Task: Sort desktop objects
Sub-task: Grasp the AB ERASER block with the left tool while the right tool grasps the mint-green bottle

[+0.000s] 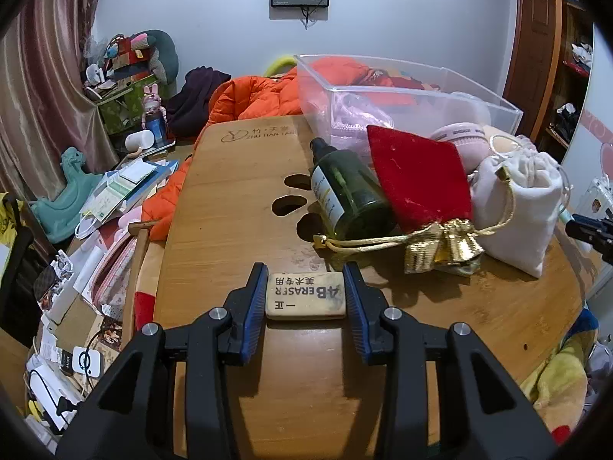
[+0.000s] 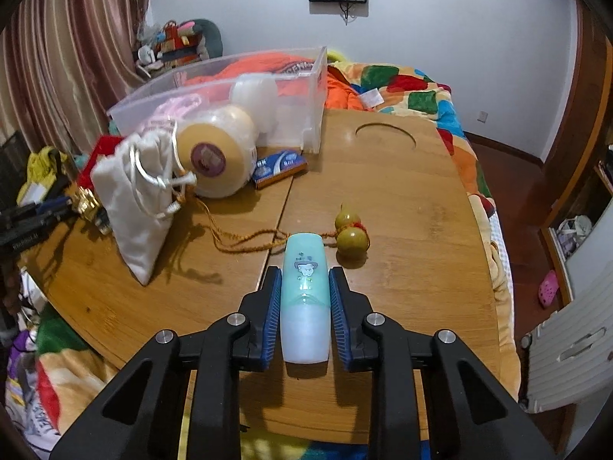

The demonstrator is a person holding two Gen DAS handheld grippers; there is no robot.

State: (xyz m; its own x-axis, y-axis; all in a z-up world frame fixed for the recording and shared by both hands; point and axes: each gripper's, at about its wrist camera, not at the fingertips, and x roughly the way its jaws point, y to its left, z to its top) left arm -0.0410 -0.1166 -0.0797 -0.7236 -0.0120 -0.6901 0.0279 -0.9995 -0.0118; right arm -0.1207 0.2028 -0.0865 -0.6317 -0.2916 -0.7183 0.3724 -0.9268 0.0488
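In the left wrist view my left gripper (image 1: 305,291) is shut on a beige 4B eraser (image 1: 305,296), its blue pads touching both ends, low over the wooden table (image 1: 237,199). In the right wrist view my right gripper (image 2: 304,293) is shut on a pale teal tube (image 2: 305,295) that points forward, just above the table (image 2: 402,199). A clear plastic bin (image 1: 406,96) stands at the back; it also shows in the right wrist view (image 2: 245,103).
A dark green spray bottle (image 1: 346,191), a red pouch with gold bells (image 1: 417,180) and a white drawstring bag (image 1: 521,199) lie ahead. A small gourd charm on a cord (image 2: 350,234), a blue box (image 2: 279,168) and a round beige case (image 2: 218,153) lie near the bin.
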